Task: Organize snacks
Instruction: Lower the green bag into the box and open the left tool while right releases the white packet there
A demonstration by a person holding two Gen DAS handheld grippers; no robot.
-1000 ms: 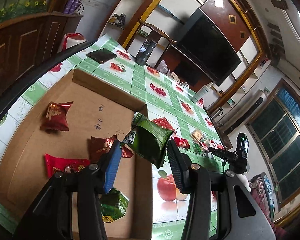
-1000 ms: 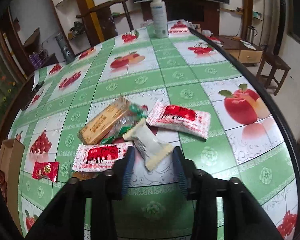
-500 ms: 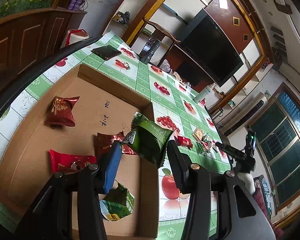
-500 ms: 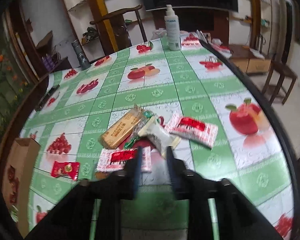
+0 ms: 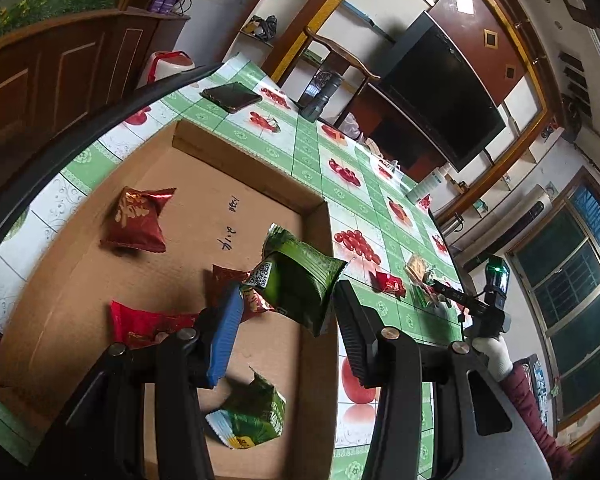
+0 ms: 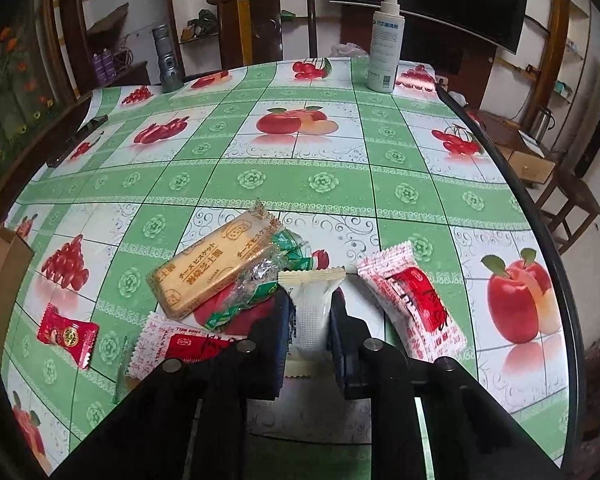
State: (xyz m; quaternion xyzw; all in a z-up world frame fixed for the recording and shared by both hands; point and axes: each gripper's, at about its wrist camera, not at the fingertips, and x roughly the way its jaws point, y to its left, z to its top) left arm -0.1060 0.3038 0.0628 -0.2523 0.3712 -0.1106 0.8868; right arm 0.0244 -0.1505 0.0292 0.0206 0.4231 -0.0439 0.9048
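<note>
gripping white packet (image 6: 309, 312) (r tool (image 6: 309, 322))

A tablecloth (image 6: 324, 184) of green and white squares, printed with red apples, cherries and strawberries, covers the table. On it lie a cream-white packet (image 6: 310, 308), a tan biscuit bar (image 6: 212, 268) with brown lettering and two white wrappers with red labels (image 6: 414, 304). A plain brown cardboard tray (image 5: 204, 184) holds glossy red pouches (image 5: 138, 220) and a green sachet (image 5: 252, 420), while a dark green packet (image 5: 300, 280) shows a white code patch.
</note>
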